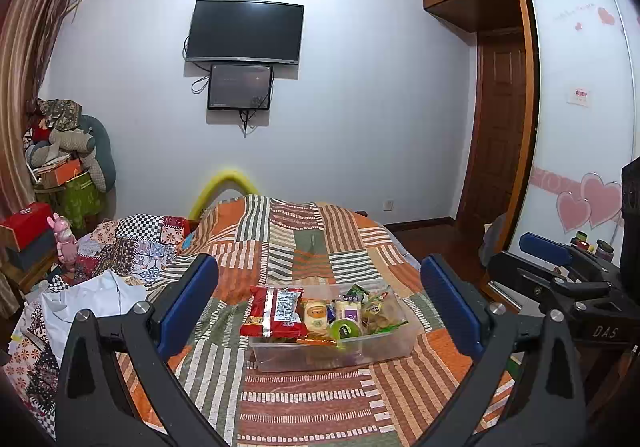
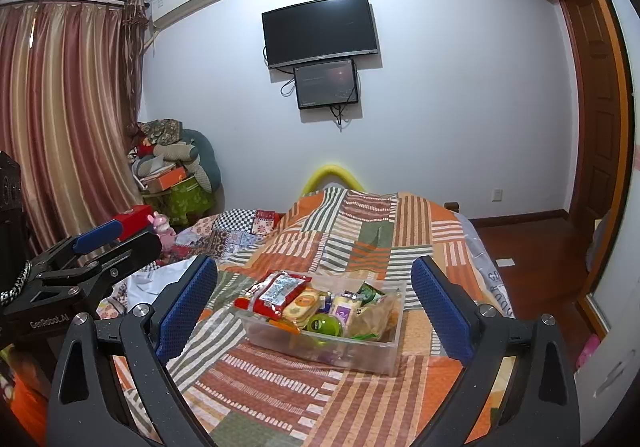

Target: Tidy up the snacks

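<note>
Clear bin (image 1: 384, 347) of packed snacks, red packet (image 1: 274, 311) at its 9 o'clock end, green cup (image 1: 346, 329) nearer the front wall. Set mid-quilt (image 1: 312, 407), probably for reach from either side. Framed between the wide-spread jaws of the left gripper (image 1: 320, 307), ahead and untouched. Right gripper (image 2: 316, 307) likewise spread, empty, bin centred at 12 o'clock.

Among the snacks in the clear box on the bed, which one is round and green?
The small green cup with a dark label, at the front middle of the clear box. The other snacks around it are flat packets; the largest is the red packet.
</note>
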{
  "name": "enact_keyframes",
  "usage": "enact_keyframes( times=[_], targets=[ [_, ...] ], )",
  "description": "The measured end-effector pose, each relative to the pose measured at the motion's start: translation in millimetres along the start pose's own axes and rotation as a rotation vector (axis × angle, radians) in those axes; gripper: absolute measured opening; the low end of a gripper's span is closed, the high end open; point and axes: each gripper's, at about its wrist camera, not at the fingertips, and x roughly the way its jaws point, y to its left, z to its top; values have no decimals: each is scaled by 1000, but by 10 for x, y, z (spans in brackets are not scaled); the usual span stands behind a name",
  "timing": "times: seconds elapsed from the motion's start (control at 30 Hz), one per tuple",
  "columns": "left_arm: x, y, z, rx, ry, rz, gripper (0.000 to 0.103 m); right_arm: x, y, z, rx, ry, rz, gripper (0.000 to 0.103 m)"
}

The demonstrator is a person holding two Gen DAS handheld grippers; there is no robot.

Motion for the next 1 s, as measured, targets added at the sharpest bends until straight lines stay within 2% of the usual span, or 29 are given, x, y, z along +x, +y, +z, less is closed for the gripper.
enact_keyframes(
  times=[0.57,1.0],
  targets=[
    [-16,-21,-4,0,6,-16,102,-46,-24,1,6,-9,-15,103],
    [3,-6,-4,-15,26,-38,102,-38,-24,11,9,-12,-37,103]
  ],
)
